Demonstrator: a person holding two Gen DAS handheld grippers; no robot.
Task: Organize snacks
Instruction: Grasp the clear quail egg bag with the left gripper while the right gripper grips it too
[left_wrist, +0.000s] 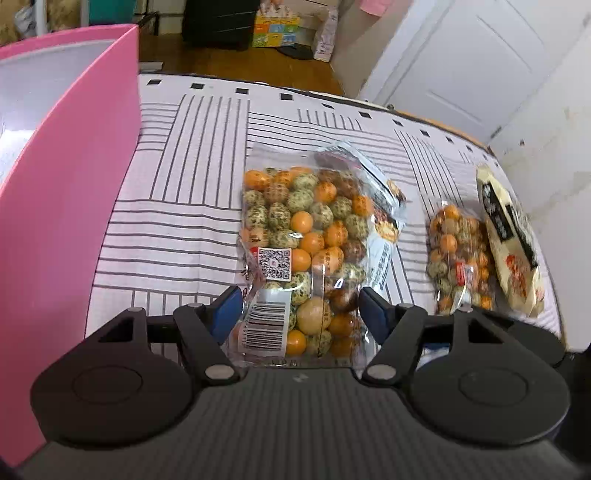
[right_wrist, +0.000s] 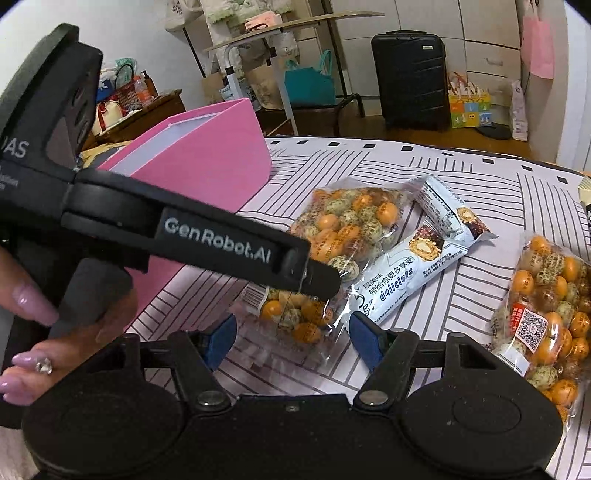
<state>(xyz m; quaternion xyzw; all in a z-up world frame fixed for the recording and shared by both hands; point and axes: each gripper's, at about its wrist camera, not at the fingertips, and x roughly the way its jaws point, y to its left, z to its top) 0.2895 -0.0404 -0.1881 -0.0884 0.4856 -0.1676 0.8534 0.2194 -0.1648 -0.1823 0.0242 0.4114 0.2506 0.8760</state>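
A: My left gripper (left_wrist: 301, 306) straddles the near end of the candy bag (left_wrist: 306, 240) on the surface (left_wrist: 177, 221), pads apart, not pinching.

B: My right gripper (right_wrist: 291, 341), also open, alone shows the wafer packs (right_wrist: 406, 273) beside it.

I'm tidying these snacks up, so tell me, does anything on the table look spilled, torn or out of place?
Nothing looks spilled or torn. The clear bag of coated nuts lies partly on top of two white wrapped bars, skewed across each other. A second nut bag lies apart, and the pink box looks empty as far as visible.
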